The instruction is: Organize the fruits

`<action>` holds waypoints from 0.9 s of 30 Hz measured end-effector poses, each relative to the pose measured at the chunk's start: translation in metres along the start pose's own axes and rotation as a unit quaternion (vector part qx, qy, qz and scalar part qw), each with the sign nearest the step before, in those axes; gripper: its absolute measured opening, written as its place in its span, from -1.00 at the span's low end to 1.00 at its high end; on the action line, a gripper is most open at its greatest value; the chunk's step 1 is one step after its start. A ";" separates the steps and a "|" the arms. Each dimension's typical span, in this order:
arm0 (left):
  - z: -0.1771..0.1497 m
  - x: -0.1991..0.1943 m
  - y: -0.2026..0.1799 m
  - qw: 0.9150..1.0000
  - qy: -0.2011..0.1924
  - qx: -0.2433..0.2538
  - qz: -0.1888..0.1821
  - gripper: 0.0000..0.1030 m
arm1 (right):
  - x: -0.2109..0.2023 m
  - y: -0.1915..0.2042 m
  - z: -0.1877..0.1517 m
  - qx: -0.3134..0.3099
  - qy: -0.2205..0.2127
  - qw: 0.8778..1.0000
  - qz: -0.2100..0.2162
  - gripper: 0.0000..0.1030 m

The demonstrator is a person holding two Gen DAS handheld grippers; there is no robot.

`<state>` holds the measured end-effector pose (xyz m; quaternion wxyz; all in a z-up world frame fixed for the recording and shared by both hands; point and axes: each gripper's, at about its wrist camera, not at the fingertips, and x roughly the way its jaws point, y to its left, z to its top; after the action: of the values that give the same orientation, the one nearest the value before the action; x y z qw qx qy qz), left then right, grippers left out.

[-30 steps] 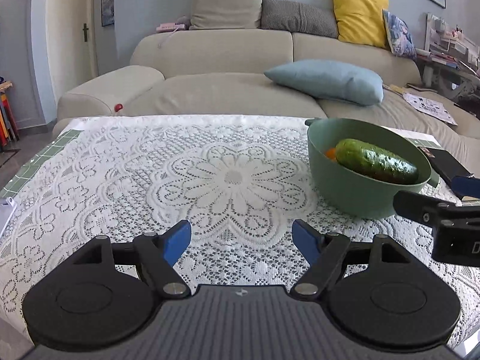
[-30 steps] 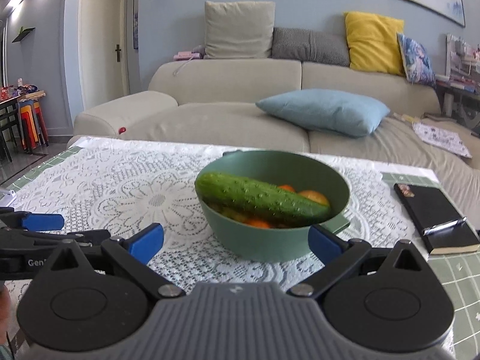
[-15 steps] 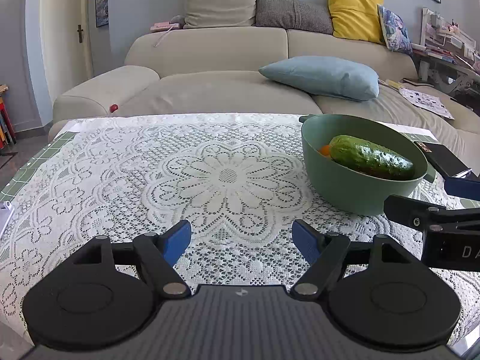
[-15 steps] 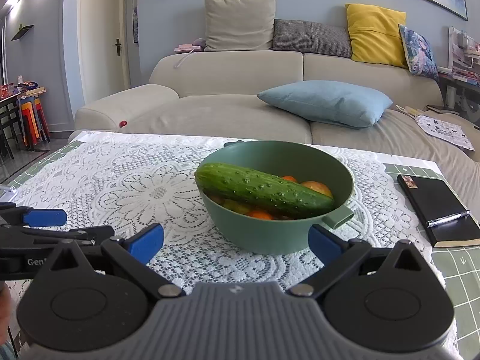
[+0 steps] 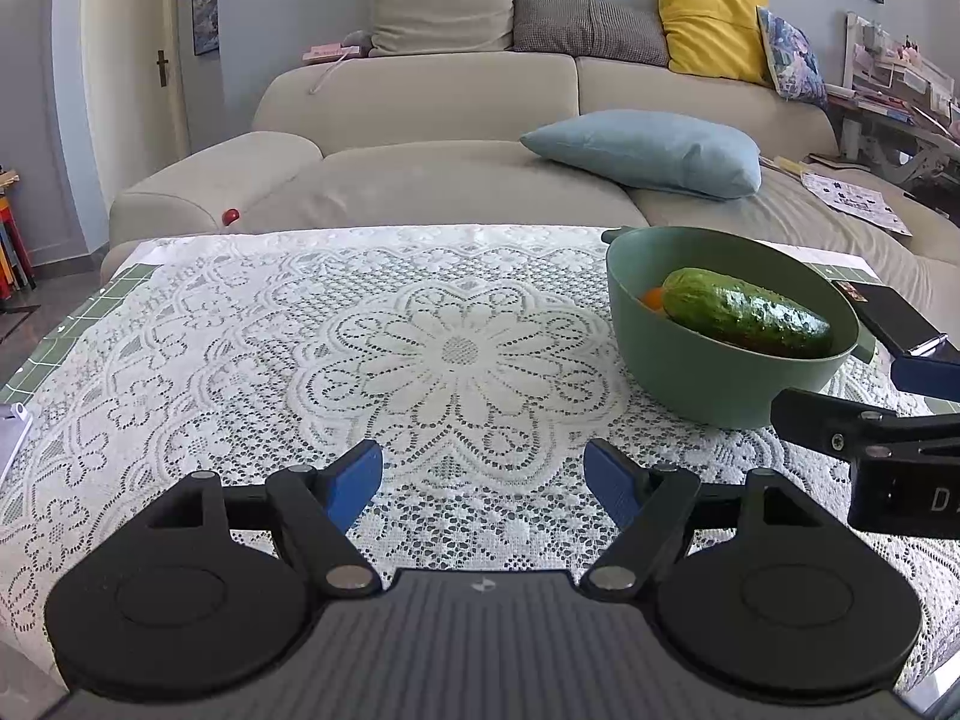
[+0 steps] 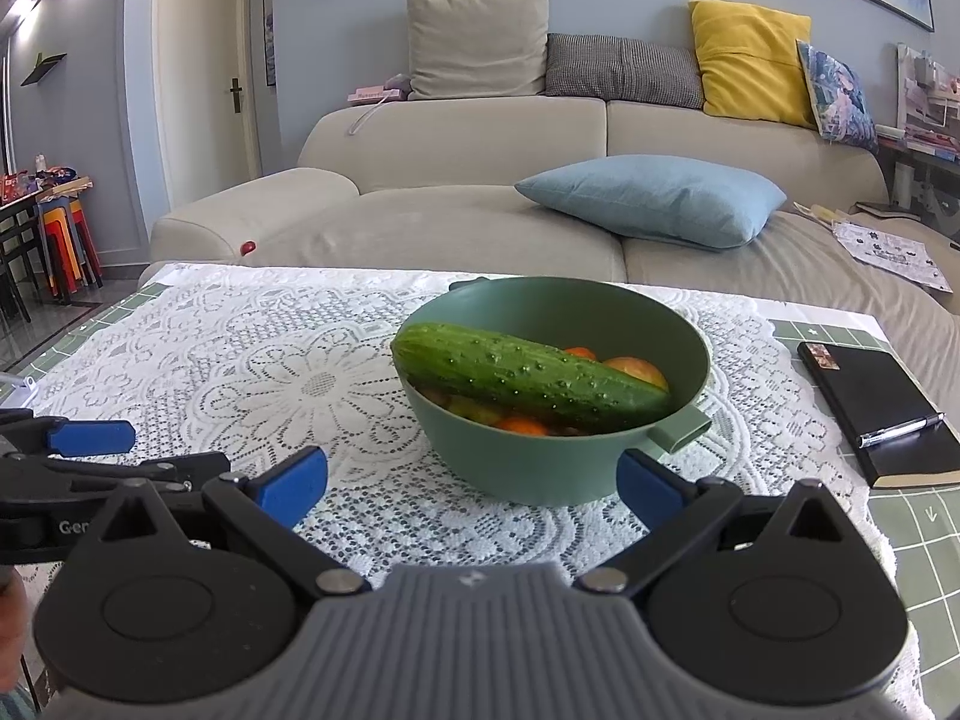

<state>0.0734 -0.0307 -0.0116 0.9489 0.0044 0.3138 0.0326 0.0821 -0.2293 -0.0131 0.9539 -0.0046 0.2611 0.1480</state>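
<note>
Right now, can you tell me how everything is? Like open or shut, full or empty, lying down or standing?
left gripper: open, holding nothing.
right gripper: open, holding nothing.
green bowl: upright on the lace cloth, filled with produce.
cucumber: lying on top of the other pieces in the bowl.
black notebook: closed, flat on the table.
pen: lying across the notebook.

Both wrist views look low across the table toward the sofa (image 5: 420,114), sharing the green bowl (image 6: 540,456); right view nearer.
</note>
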 end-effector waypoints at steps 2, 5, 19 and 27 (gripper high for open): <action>0.000 0.000 0.000 1.000 0.000 0.000 0.000 0.74 | 0.001 0.001 0.000 0.000 0.001 1.000 0.002 0.92; 0.000 0.000 0.000 1.000 0.000 0.001 -0.001 0.74 | 0.001 0.002 0.000 -0.001 0.002 1.000 0.003 0.92; 0.000 0.000 0.000 1.000 0.000 0.002 0.000 0.74 | 0.002 0.002 0.000 0.005 0.005 1.000 0.005 0.92; 0.000 0.000 0.000 1.000 -0.001 0.003 0.000 0.74 | 0.003 0.001 0.000 0.009 0.006 1.000 0.006 0.92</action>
<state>0.0732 -0.0305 -0.0114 0.9492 0.0069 0.3131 0.0321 0.0841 -0.2279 -0.0145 0.9513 0.0051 0.2684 0.1515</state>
